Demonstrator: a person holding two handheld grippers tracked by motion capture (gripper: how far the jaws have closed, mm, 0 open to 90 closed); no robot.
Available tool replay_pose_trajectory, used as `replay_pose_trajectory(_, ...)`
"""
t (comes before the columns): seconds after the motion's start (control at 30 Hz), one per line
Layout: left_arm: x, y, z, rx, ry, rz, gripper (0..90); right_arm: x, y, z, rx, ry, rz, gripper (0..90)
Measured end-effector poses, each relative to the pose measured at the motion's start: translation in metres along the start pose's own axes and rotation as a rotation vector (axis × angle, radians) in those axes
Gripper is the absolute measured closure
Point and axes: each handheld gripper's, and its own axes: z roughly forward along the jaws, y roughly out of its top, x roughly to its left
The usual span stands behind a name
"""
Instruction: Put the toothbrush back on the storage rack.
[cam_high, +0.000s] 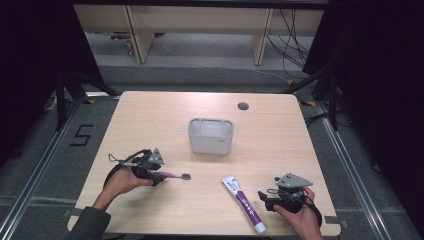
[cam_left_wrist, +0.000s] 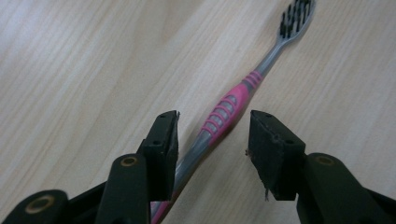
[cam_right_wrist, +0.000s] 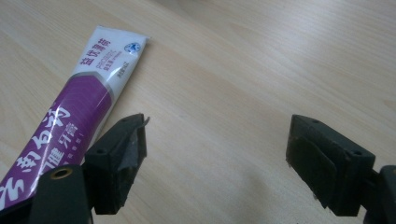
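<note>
A pink and grey toothbrush (cam_high: 177, 175) lies flat on the wooden table (cam_high: 150, 120), bristle head pointing right. My left gripper (cam_high: 161, 177) is low over its handle. In the left gripper view the handle (cam_left_wrist: 229, 105) runs between the jaws of my left gripper (cam_left_wrist: 214, 123); it passes close by the left jaw, and a gap remains on the right side. A white and purple toothpaste tube (cam_high: 243, 202) lies near the front edge. My right gripper (cam_high: 263, 197) rests just right of it, jaws wide apart (cam_right_wrist: 217, 135), with the tube (cam_right_wrist: 79, 107) outside its left jaw.
A grey-white rectangular holder (cam_high: 210, 145) stands at the table's middle, beyond both hands. A round cable hole (cam_high: 243, 106) sits near the far edge. Dark stands and floor rails flank the table.
</note>
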Motion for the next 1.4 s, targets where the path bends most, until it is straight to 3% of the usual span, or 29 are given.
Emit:
replay_pose_trajectory(0.33,0.001,0.005,0.005,0.043,-0.003,0.042,64.5,0.002,0.000,0.000,0.001,0.001,0.012,21.4)
replay_pose_trajectory(0.37,0.001,0.008,0.004,0.067,-0.009,0.047,66.2,0.002,0.000,0.000,0.003,0.003,0.013,21.4)
replay_pose_trajectory(0.8,-0.001,0.022,0.008,0.149,-0.037,0.100,78.0,0.002,0.000,0.000,-0.001,0.002,0.003,21.5)
replay_pose_trajectory(0.97,-0.003,0.024,0.008,0.165,-0.043,0.094,81.8,0.002,0.000,0.000,0.000,0.002,0.004,21.5)
replay_pose_trajectory(1.07,0.000,0.025,0.009,0.158,-0.051,0.094,82.0,0.005,0.000,0.000,0.009,0.006,0.031,21.6)
replay_pose_trajectory(1.23,0.001,0.025,0.010,0.164,-0.057,0.061,81.8,0.006,0.000,0.000,0.019,0.019,0.038,21.5)
replay_pose_trajectory(1.3,0.003,0.027,0.011,0.172,-0.055,0.062,81.8,0.004,0.000,0.000,0.009,0.011,0.012,21.5)
replay_pose_trajectory(1.4,0.002,0.029,0.011,0.194,-0.063,0.042,81.6,0.005,0.000,-0.001,0.020,0.012,0.028,21.6)
